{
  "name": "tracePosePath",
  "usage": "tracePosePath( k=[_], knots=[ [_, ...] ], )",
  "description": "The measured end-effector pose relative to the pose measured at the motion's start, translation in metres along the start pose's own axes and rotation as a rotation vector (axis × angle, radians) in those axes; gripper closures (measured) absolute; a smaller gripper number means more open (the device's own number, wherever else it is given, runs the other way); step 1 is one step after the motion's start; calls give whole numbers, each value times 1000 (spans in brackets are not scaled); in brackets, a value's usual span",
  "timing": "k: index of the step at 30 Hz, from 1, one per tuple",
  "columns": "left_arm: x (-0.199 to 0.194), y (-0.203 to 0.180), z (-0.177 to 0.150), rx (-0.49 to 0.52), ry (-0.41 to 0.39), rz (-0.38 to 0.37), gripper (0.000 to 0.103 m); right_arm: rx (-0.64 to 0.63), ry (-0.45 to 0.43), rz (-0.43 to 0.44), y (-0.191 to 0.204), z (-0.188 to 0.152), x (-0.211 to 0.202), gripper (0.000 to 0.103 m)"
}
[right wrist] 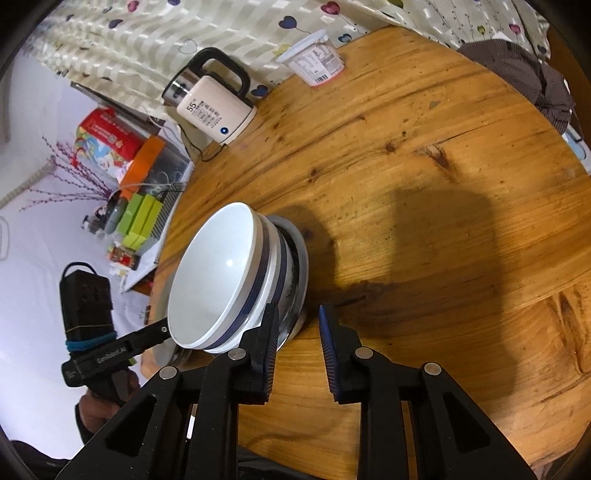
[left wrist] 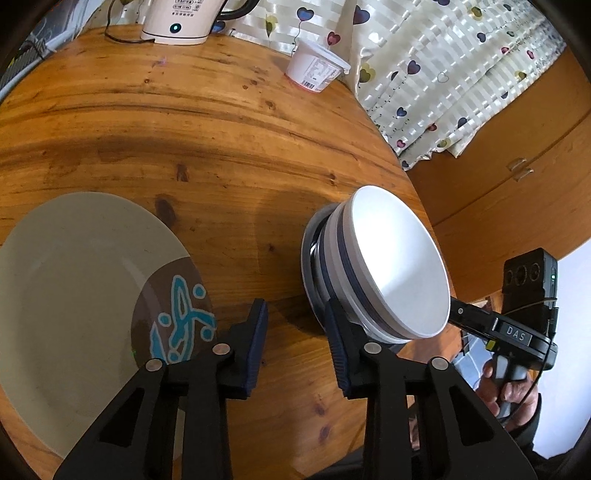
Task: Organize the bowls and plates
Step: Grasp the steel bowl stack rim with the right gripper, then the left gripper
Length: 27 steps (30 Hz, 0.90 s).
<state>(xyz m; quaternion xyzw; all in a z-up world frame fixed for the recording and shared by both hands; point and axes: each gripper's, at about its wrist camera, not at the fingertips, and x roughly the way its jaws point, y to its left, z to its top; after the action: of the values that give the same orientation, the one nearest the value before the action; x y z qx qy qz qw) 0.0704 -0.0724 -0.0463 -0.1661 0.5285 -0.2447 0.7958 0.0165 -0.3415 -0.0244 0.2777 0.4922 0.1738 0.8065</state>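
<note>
Here the stack of white bowls with dark blue bands (left wrist: 384, 269) stands in the lower right of the left wrist view, on a small grey plate (left wrist: 309, 258) near the edge of the round wooden table (left wrist: 184, 122). In the right wrist view the same stack (right wrist: 229, 280) is at the lower centre-left. The large beige plate with a brown patch and turquoise drawing (left wrist: 85, 295) lies flat in the lower left of the left wrist view, well apart from the bowls.

The left gripper (left wrist: 295, 339) has its jaws spread, with nothing between them; its right finger (left wrist: 338, 343) is just beside the lower rim of the stack. The right gripper (right wrist: 297, 343) also has its jaws spread and empty, and its left finger (right wrist: 267, 343) is just beside the base of the stack. Whether either finger really touches the bowls, the pictures cannot tell.

The step in hand seems to be to bring the bowls and the plates together in one order. To do it well, probably one gripper should take the rim of the top bowl between both pads, one pad inside and one outside, and press firmly, because glazed ceramic is smooth and heavy. The lift should be straight up, so the lower bowls do not come with it. The stack is close to the table edge, so a sideways push is a risk. The white electric kettle (left wrist: 181, 22) and the white plastic tub (left wrist: 317, 66) in the upper part of the frame are far away and do not disturb.
</note>
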Motion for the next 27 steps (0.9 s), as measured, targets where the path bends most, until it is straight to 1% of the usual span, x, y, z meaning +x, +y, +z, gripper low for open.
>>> tracePosePath(
  k=[1, 5, 8, 14, 21, 25, 27],
  knots=[
    [1, 1, 0, 0, 1, -2, 71, 5, 2, 4, -1, 0, 0, 80],
    [3, 2, 1, 2, 2, -15, 72, 28, 17, 40, -6, 3, 5, 88],
    [3, 2, 3, 4, 2, -34, 77, 42, 20, 71, -9, 3, 8, 94],
    [5, 4, 5, 2, 6, -63, 77, 52, 19, 91, -12, 6, 8, 94],
    [7, 7, 7, -8, 14, -97, 78, 53, 20, 91, -13, 6, 8, 94],
    [9, 9, 7, -22, 20, -124, 80, 52, 19, 90, -13, 6, 7, 95],
    [9, 9, 7, -23, 23, -147, 87, 51, 20, 91, -13, 6, 7, 95]
  ],
)
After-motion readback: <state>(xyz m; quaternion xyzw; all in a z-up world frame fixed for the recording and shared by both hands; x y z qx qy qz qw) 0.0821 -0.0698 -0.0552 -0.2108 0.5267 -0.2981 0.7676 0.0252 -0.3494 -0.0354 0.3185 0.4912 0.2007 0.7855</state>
